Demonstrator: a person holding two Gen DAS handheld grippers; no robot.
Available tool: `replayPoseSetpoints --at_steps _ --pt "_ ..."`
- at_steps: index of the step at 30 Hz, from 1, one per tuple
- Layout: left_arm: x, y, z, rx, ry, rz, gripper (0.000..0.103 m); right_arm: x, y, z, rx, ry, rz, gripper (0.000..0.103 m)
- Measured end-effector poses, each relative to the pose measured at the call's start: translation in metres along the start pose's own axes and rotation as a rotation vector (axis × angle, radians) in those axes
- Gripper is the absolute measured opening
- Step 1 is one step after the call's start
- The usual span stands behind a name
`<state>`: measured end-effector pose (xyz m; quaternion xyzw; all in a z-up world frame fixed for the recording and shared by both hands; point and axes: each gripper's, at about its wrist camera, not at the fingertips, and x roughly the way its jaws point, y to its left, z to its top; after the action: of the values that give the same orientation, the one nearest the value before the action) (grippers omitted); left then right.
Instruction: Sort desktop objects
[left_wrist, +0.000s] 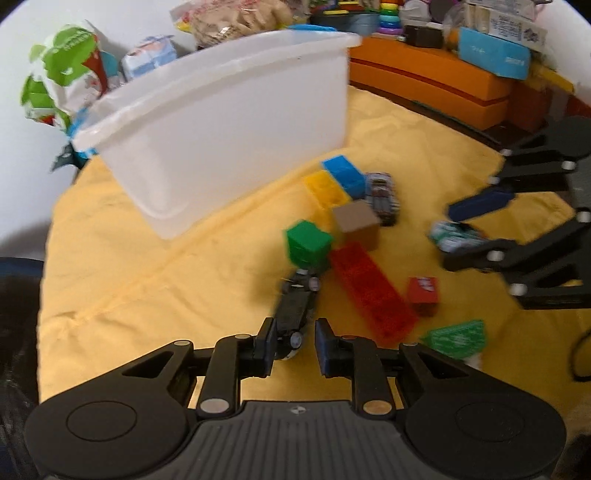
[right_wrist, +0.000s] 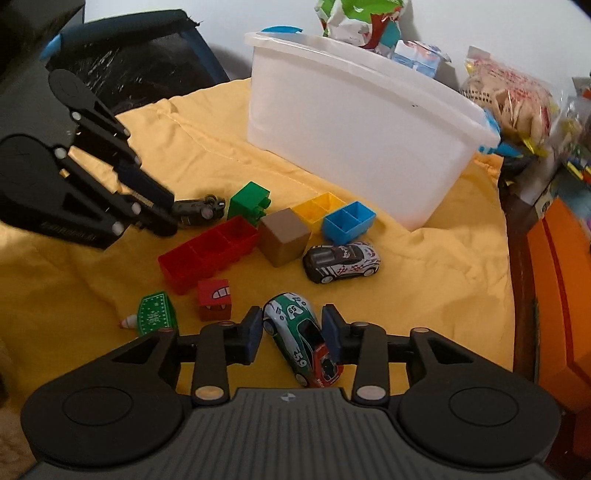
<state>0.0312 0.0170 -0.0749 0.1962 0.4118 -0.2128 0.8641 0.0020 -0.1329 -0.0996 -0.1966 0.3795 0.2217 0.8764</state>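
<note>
My left gripper (left_wrist: 293, 341) is open around the rear of a dark toy car (left_wrist: 295, 308) that lies on the yellow cloth; it also shows in the right wrist view (right_wrist: 159, 214) beside that car (right_wrist: 199, 210). My right gripper (right_wrist: 291, 332) is open around a green and white toy car numbered 59 (right_wrist: 301, 341); the fingers stand beside the car. In the left wrist view this gripper (left_wrist: 469, 229) straddles the same car (left_wrist: 452, 236). A white plastic bin (right_wrist: 354, 122) stands behind the toys.
On the cloth lie a red long block (right_wrist: 207, 254), green block (right_wrist: 249, 203), brown cube (right_wrist: 284, 236), yellow block (right_wrist: 319, 208), blue block (right_wrist: 349, 221), a black and white car (right_wrist: 341, 262), a red face cube (right_wrist: 214, 299) and a green piece (right_wrist: 155, 312). Orange boxes (left_wrist: 436, 81) and snack bags (right_wrist: 513, 96) line the back.
</note>
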Motion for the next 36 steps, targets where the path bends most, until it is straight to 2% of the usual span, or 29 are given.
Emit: replayPoseSetpoints --at_steps 5,8,10,13,16,21,23,24,26,29,32,34,35,36 --pt "0.007 0.016 0.002 -0.003 -0.003 0.017 0.032 -0.007 -0.012 -0.001 0.114 -0.020 0.032 0.040" --pt "0.007 0.031 0.008 -0.064 -0.018 -0.055 0.032 -0.010 -0.021 -0.003 0.184 -0.027 0.054 0.040" --pt "0.007 0.043 0.014 -0.124 -0.028 -0.075 0.032 -0.013 -0.025 -0.005 0.221 -0.035 0.049 0.040" --pt "0.010 0.059 0.023 -0.163 -0.039 -0.035 0.032 -0.015 -0.030 -0.006 0.249 -0.044 0.038 0.040" --pt "0.013 0.069 0.030 -0.146 -0.035 0.023 0.032 -0.016 -0.032 -0.009 0.262 -0.039 0.032 0.040" --pt "0.010 0.058 0.032 -0.073 -0.020 -0.049 0.035 -0.016 -0.035 -0.011 0.275 -0.035 0.029 0.042" --pt "0.017 0.052 0.031 -0.036 0.001 -0.053 0.041 -0.014 -0.035 -0.011 0.266 -0.033 0.044 0.043" --pt "0.022 0.051 0.031 -0.029 0.017 -0.049 0.041 -0.013 -0.034 -0.011 0.256 -0.029 0.052 0.044" --pt "0.030 0.049 0.031 -0.024 0.035 -0.030 0.042 -0.009 -0.032 -0.011 0.235 -0.023 0.068 0.056" --pt "0.040 0.049 0.031 -0.020 0.050 -0.021 0.048 0.001 -0.030 -0.012 0.194 -0.004 0.068 0.060" --pt "0.047 0.048 0.030 -0.029 0.052 -0.029 0.048 0.013 -0.033 -0.014 0.186 0.019 0.090 0.058" --pt "0.047 0.050 0.029 -0.061 0.047 -0.040 0.043 0.018 -0.033 -0.016 0.182 0.031 0.100 0.057" --pt "0.046 0.051 0.027 -0.077 0.047 -0.046 0.036 0.018 -0.033 -0.017 0.182 0.028 0.101 0.051" --pt "0.043 0.050 0.026 -0.081 0.045 -0.044 0.034 0.017 -0.033 -0.017 0.181 0.028 0.103 0.047"
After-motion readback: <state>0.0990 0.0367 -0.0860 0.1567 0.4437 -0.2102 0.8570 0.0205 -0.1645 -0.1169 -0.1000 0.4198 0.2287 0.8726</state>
